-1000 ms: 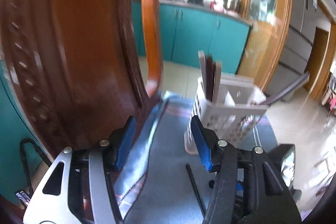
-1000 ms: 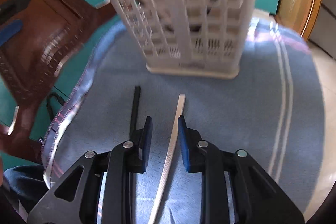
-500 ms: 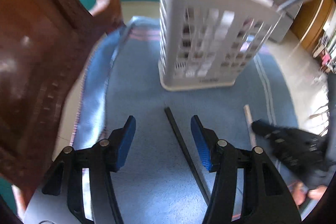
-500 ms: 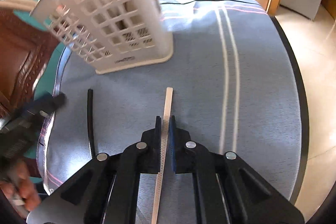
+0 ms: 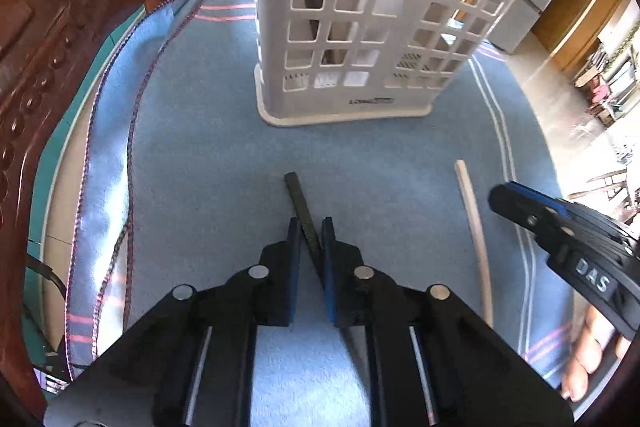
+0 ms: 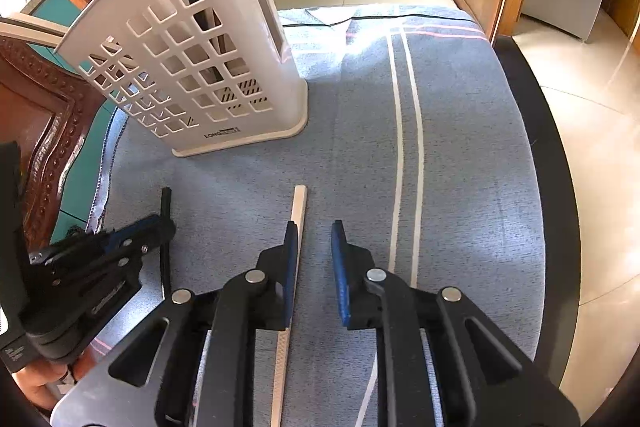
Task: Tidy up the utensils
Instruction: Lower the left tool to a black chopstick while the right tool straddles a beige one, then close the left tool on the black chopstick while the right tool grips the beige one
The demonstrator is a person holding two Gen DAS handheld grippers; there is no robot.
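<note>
At the bottom centre of the left wrist view, the left gripper has its blue pads pressed in on a black chopstick, which lies flat on the blue striped cloth with its tip poking out toward the middle of the frame. To the right of it in that view lies a pale chopstick, well apart from the black one and running roughly the same way.

In the right wrist view, the right gripper sits low in the frame with its jaws parted; the pale chopstick rests against the inside of the left-hand pad (the other pad stands clear of it), so nothing is clamped there. The left gripper shows at lower left of this view, over the black chopstick.

Farther back, upper centre in the left wrist view and upper left in the right, stands a white perforated utensil holder on the cloth, with a few dark and pale sticks upright inside. A carved wooden chair fills the left edge beyond the cloth.
</note>
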